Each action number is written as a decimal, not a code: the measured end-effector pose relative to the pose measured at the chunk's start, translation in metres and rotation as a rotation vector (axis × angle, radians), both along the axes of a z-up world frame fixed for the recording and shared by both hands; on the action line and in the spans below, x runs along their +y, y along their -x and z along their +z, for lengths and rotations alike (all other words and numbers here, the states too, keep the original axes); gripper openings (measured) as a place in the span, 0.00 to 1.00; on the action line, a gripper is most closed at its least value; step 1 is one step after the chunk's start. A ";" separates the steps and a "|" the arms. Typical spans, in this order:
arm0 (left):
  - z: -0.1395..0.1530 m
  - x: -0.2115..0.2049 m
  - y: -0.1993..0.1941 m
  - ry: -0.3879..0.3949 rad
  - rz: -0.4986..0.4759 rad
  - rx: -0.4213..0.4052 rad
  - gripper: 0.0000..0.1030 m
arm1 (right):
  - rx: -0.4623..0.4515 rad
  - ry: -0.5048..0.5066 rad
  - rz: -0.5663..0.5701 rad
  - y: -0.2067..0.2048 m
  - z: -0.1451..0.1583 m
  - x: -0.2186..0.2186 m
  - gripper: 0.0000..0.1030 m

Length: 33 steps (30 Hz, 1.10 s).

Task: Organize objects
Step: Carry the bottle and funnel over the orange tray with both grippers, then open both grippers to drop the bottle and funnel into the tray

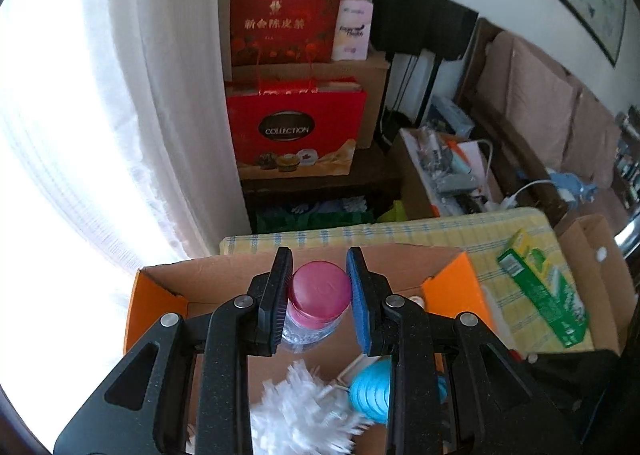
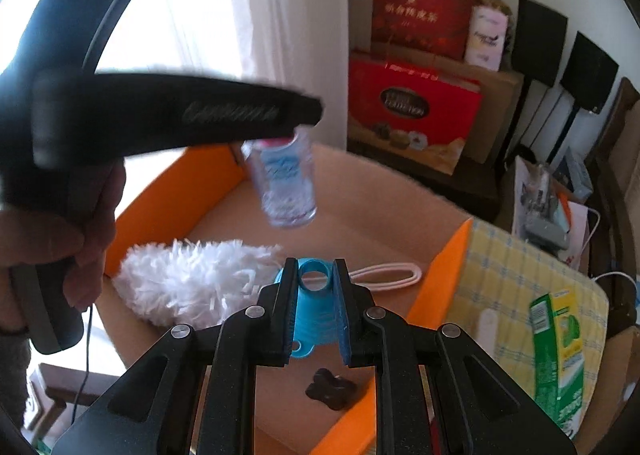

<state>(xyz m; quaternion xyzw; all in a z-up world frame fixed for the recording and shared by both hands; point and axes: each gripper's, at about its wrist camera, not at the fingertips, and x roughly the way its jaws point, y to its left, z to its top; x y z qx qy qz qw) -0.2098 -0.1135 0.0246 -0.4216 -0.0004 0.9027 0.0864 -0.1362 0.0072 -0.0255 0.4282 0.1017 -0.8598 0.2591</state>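
Note:
My left gripper (image 1: 319, 287) is shut on a clear plastic bottle with a pink cap (image 1: 318, 297) and holds it in the air over an orange-and-brown cardboard box (image 1: 160, 295). The bottle (image 2: 286, 179) also hangs under the left gripper in the right wrist view. My right gripper (image 2: 314, 303) is shut on a blue ribbed funnel (image 2: 316, 311), low over the box floor (image 2: 360, 207). In the box lie a white fluffy duster (image 2: 192, 279), a white loop handle (image 2: 386, 275) and a small dark object (image 2: 332, 389).
A green carton (image 2: 558, 359) lies on a yellow checked cloth (image 2: 508, 283) right of the box. Red gift bags (image 1: 294, 127) stand behind on a dark shelf by a white curtain (image 1: 168, 95). Another box of clutter (image 1: 448, 167) sits at the right.

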 end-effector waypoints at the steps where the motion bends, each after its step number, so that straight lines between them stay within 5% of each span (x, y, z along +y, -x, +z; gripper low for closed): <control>1: -0.002 0.000 0.002 0.004 0.000 -0.005 0.25 | -0.009 -0.009 0.000 0.001 -0.005 -0.002 0.15; 19: -0.029 0.024 0.016 0.027 -0.052 -0.052 0.25 | -0.079 -0.102 -0.007 -0.014 -0.026 -0.002 0.15; 24: -0.031 0.036 0.020 0.024 -0.086 -0.061 0.25 | -0.126 -0.063 -0.011 -0.005 -0.040 0.000 0.16; 26: -0.032 0.038 0.023 0.019 -0.093 -0.067 0.25 | -0.114 -0.028 -0.015 -0.008 -0.034 0.006 0.23; 28: -0.032 0.041 0.025 0.019 -0.093 -0.067 0.25 | -0.082 -0.021 -0.031 -0.013 -0.024 0.012 0.42; 33: -0.030 0.046 0.021 -0.013 -0.112 -0.060 0.25 | -0.025 0.002 -0.049 -0.024 0.001 0.031 0.45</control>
